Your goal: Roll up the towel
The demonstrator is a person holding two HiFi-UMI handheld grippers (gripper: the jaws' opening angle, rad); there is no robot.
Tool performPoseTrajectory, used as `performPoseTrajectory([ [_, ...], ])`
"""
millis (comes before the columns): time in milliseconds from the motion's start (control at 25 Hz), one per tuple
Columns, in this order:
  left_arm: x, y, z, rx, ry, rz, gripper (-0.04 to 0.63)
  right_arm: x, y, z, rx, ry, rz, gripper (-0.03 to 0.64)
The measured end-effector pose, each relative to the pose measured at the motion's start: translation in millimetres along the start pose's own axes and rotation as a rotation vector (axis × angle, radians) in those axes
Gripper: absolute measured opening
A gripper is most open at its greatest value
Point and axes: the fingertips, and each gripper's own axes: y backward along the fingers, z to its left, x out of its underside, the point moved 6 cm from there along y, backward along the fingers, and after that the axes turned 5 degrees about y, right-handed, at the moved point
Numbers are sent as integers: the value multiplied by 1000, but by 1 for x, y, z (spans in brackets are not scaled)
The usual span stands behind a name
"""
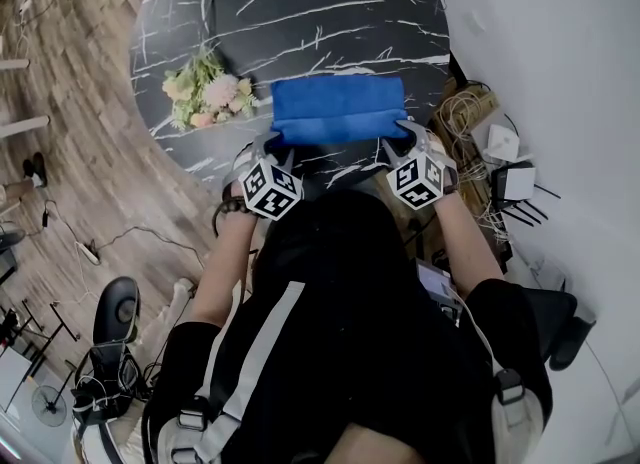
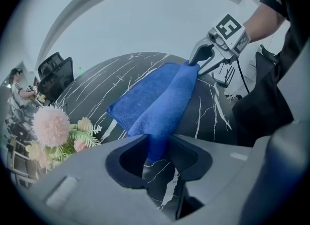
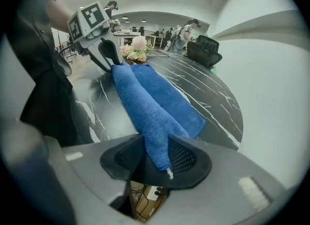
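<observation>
Two grippers [image 1: 274, 142] [image 1: 401, 135] on towel [image 1: 338, 104] edge

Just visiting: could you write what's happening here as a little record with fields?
surface: round black marble-look table with white veins
cloth: blue terry towel, near edge raised, rest flat
left gripper: shut on the towel's near left corner
right gripper: shut on its near right corner
beside: bunch of pink and cream flowers, at towel's left end
</observation>
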Motion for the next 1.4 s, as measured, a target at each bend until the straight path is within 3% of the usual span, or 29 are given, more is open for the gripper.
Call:
performPoseTrajectory([
  [400,5,9,-1,37,56,1,98,2,12,6,-17,10,0,77],
  [840,22,18,-17,124,74,54,97,12,27,35,-97,-29,-4,78],
  [1400,0,20,13,183,138,81,104,-3,25,-3,-95,-162,-32,109],
])
